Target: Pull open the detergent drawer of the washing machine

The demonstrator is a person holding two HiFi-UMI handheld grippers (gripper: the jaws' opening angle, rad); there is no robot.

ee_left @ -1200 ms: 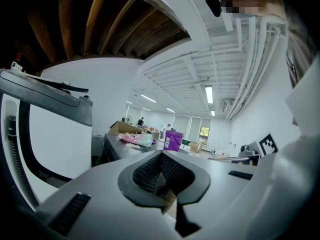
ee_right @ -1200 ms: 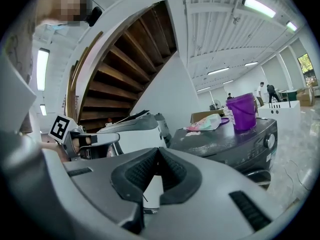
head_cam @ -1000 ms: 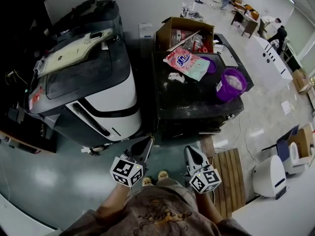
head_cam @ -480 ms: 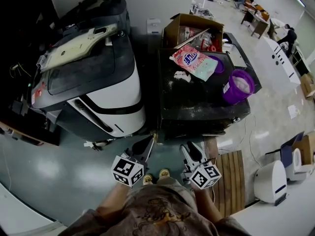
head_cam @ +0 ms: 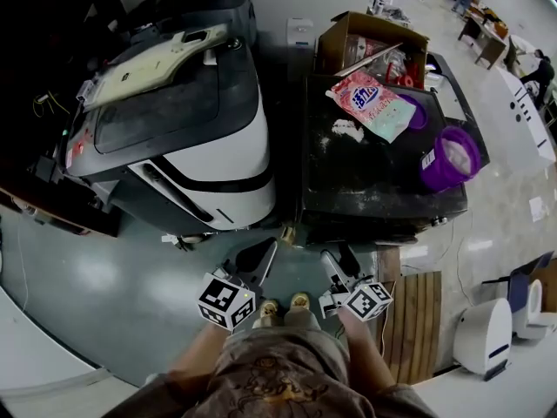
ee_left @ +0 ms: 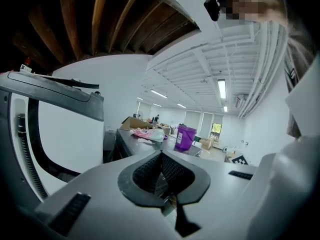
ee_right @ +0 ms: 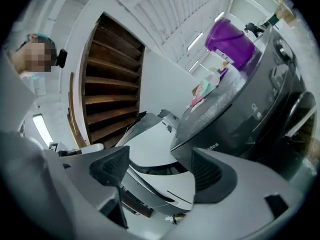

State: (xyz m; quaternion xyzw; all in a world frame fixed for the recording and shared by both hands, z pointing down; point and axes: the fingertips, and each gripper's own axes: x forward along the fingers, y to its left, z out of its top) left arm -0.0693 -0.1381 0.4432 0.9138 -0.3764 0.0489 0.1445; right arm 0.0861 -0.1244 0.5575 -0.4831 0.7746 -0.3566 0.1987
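The dark front-loading washing machine [head_cam: 383, 177] stands right of centre in the head view, its top dusty. The right gripper view shows its front panel [ee_right: 240, 119] from low down, close by on the right. I cannot make out the detergent drawer in any view. My right gripper [head_cam: 338, 258] hangs just in front of that machine's lower front; its jaws are opening, with nothing between them [ee_right: 160, 161]. My left gripper [head_cam: 264, 252] is beside it, short of both machines. Its pads meet, with nothing held [ee_left: 160, 156].
A white and grey machine [head_cam: 191, 138] stands tilted to the left of the dark one. On the dark machine lie a pink detergent bag [head_cam: 374, 103] and a purple bucket [head_cam: 448, 159]; a cardboard box [head_cam: 374, 46] stands behind. A wooden pallet [head_cam: 418, 320] lies on the floor at the right.
My right gripper's jaws have gone from shut to wide apart, and the gripper has rolled and sunk a little. The left gripper has stayed shut and nearly still.
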